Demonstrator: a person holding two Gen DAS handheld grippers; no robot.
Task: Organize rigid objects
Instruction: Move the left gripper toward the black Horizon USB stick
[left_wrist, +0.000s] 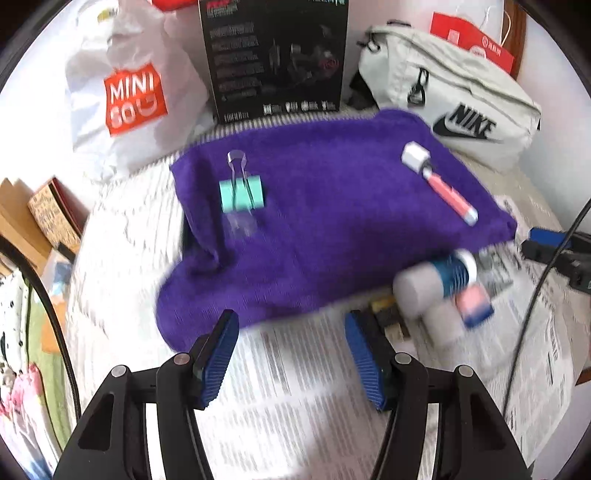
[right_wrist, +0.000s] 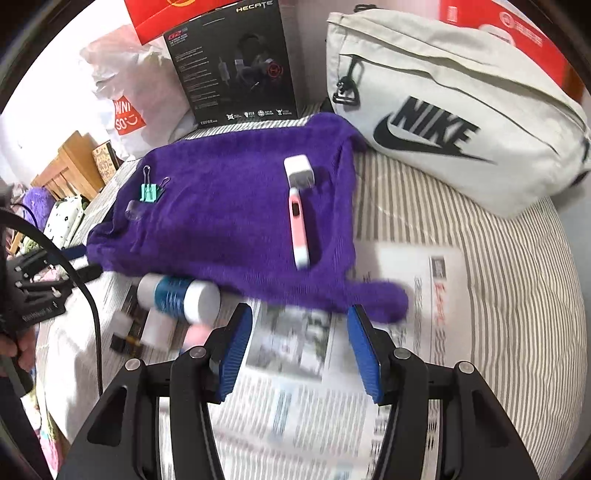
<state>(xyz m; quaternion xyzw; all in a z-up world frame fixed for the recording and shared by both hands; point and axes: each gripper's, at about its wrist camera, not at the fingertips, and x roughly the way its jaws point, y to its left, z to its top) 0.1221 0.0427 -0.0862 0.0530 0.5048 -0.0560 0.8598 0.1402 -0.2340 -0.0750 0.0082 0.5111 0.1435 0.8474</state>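
A purple towel (left_wrist: 314, 206) (right_wrist: 236, 206) lies on the bed. On it are a teal binder clip (left_wrist: 242, 195) (right_wrist: 149, 192), a white charger plug (left_wrist: 415, 156) (right_wrist: 299, 169) and a pink-and-white stick (left_wrist: 448, 195) (right_wrist: 298, 225). A clear small piece (left_wrist: 242, 225) (right_wrist: 133, 211) lies by the clip. A blue-and-white bottle (left_wrist: 439, 280) (right_wrist: 181, 295) lies on newspaper at the towel's near edge, with small white, pink and dark items (left_wrist: 472, 306) (right_wrist: 127, 334) beside it. My left gripper (left_wrist: 291, 354) and right gripper (right_wrist: 301, 350) are both open and empty above the newspaper.
A black headset box (left_wrist: 275, 59) (right_wrist: 236, 66), a Miniso plastic bag (left_wrist: 129, 92) (right_wrist: 127, 92) and a white Nike pouch (left_wrist: 450, 92) (right_wrist: 454, 110) stand behind the towel. Newspaper (left_wrist: 295, 387) (right_wrist: 295, 387) covers the striped bed (right_wrist: 517, 295). Wooden furniture (right_wrist: 70, 162) stands left.
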